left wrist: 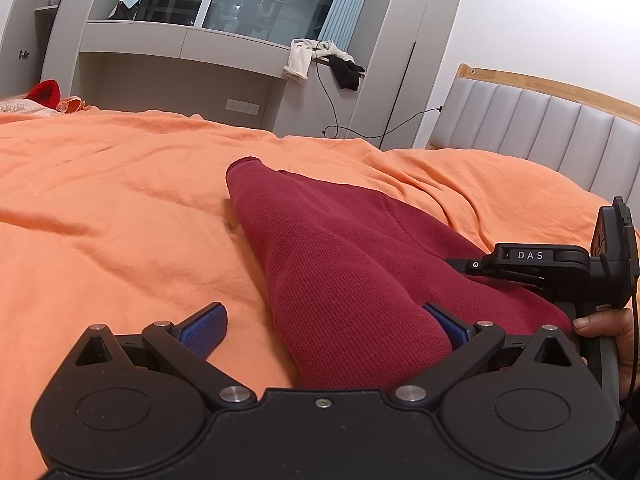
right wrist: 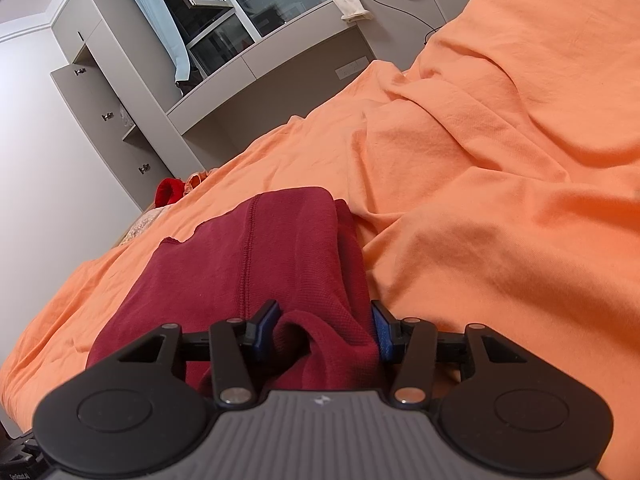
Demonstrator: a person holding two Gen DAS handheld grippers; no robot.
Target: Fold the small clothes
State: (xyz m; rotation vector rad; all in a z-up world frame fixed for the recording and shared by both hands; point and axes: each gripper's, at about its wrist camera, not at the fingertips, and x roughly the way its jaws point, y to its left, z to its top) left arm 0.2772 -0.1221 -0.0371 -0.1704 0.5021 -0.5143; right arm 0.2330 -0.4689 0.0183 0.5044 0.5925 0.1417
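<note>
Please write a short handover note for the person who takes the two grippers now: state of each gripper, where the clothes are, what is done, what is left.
Left gripper: jaws wide apart, one pad against the dark red garment, no pinch.
Right gripper: a bunched fold of the garment sits between its pads; whether it is pinched cannot be told.
The garment lies on the orange bedcover, folded into a narrow strip.
Left: finish the fold and release.
</note>
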